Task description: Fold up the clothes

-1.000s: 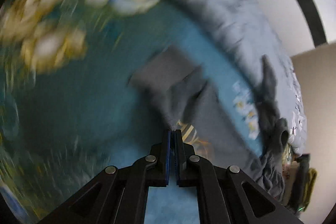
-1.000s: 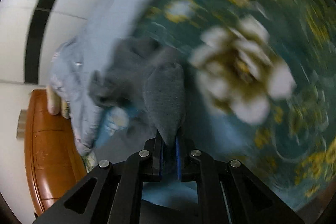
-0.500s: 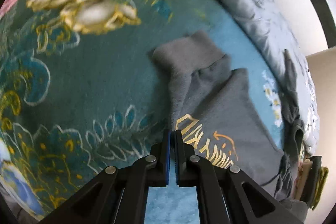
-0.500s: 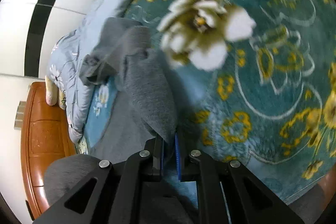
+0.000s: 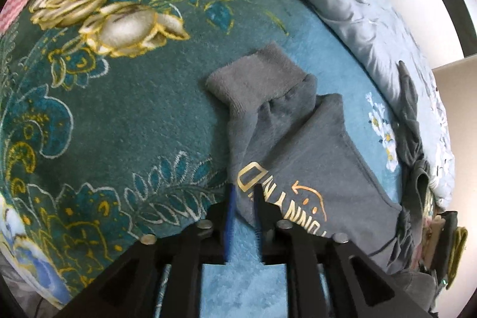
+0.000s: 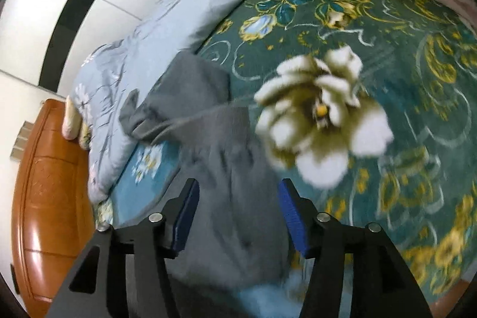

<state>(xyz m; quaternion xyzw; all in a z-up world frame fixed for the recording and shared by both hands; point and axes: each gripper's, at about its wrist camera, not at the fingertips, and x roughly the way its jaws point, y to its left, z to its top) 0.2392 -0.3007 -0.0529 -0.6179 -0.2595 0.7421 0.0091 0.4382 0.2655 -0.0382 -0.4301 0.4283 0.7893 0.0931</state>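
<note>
A grey sweatshirt (image 5: 301, 145) with gold lettering lies on the teal flowered blanket (image 5: 119, 115), one cuffed sleeve (image 5: 256, 79) folded across it. My left gripper (image 5: 243, 192) is slightly open, its tips at the sweatshirt's near edge beside the lettering, gripping nothing. In the right wrist view the same grey sweatshirt (image 6: 226, 169) lies below my right gripper (image 6: 238, 192), which is wide open and empty above the cloth.
A light blue flowered duvet (image 5: 366, 8) lies bunched along the far side of the bed, also in the right wrist view (image 6: 167, 29). An orange wooden headboard (image 6: 47, 198) stands at left. More dark clothes (image 5: 414, 157) are heaped at the right.
Both grippers were shut on the grey cloth and have let it go. The right jaws opened wide, the left only a little. The sleeve now lies folded over the sweatshirt.
</note>
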